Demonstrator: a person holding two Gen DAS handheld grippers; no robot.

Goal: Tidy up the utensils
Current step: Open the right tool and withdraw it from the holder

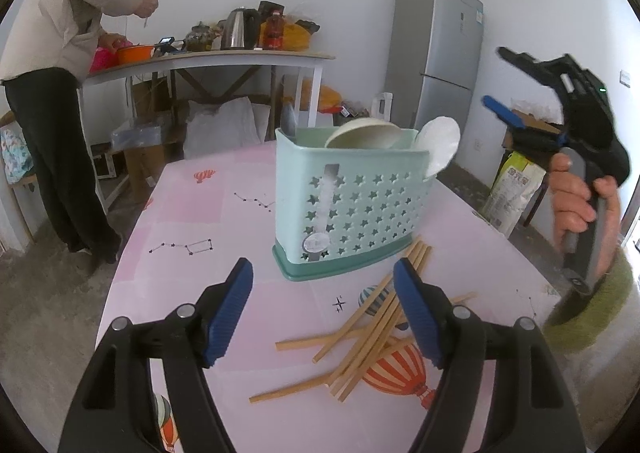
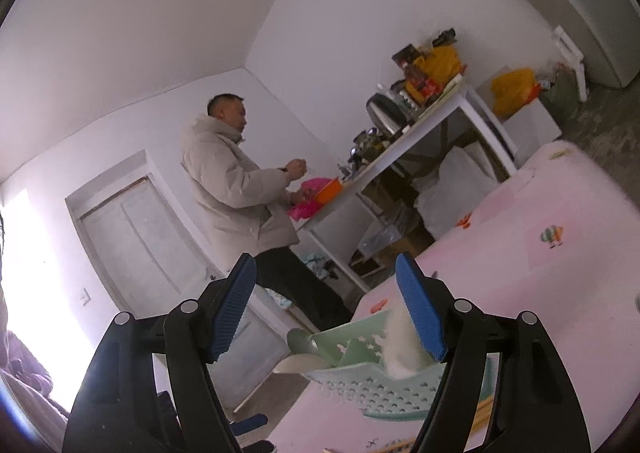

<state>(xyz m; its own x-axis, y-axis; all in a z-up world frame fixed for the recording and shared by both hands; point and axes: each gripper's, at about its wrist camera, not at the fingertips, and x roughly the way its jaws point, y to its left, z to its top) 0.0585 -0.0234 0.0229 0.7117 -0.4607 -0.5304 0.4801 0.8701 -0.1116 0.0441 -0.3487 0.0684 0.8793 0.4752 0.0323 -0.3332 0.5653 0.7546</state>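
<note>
A mint utensil holder (image 1: 352, 209) with star holes stands on the pink table (image 1: 192, 213). White spoons (image 1: 438, 145) and a metal spoon (image 1: 289, 121) stick out of it. Several wooden chopsticks (image 1: 360, 333) lie scattered in front of it. My left gripper (image 1: 324, 313) is open and empty, low over the table beside the chopsticks. My right gripper (image 1: 508, 93) is held up at the right, open and empty. In the right wrist view it (image 2: 326, 309) hovers above the holder (image 2: 360, 377), where a white spoon (image 2: 400, 353) shows near its right finger.
A person in a beige coat (image 1: 68, 33) stands at a side table (image 1: 208, 61) with a kettle and bottles. A grey fridge (image 1: 436, 57) stands at the back right. Bags and boxes sit on the floor around the table.
</note>
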